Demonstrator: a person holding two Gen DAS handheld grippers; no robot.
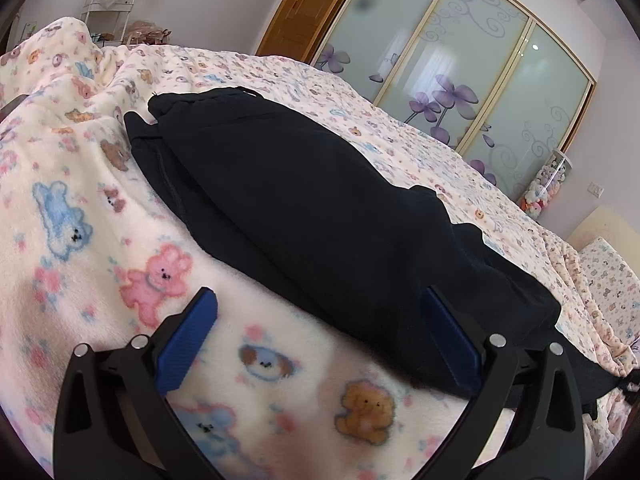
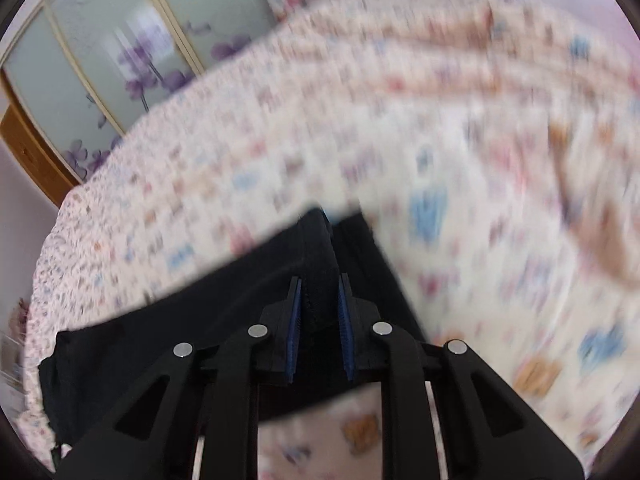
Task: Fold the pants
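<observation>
**Colleague:** Where are the pants right now?

**Me:** The black, soft-knit pants (image 1: 304, 200) lie lengthwise on the bed, on the cream fleece blanket printed with pastel teddy bears (image 1: 100, 240). From my left wrist camera they look already doubled leg over leg, a long dark band running away toward the frosted-glass wardrobe doors with purple flowers (image 1: 460, 80).

**Colleague:** And your two grippers?

**Me:** My left gripper (image 1: 320, 340) has its blue-padded fingers spread wide, with nothing between them but blanket and the near edge of the cloth; one finger overlaps the dark fabric in the view, but it grips nothing. My right gripper (image 2: 319, 312) has its fingers drawn narrow, clamped on a bunched fold of the black fabric, which stands up between the blue pads (image 2: 295, 320). That view is badly smeared, so I can't say which end I've got there.

**Colleague:** So which step is this?

**Me:** I'd judge I'm at the start of the crosswise fold: one end pinched, the rest flat on the bed.

**Colleague:** What does the next move need?

**Me:** Probably the left fingers closing on the matching corner, then both ends carried over together so the edges meet without dragging the lower layer askew.
</observation>
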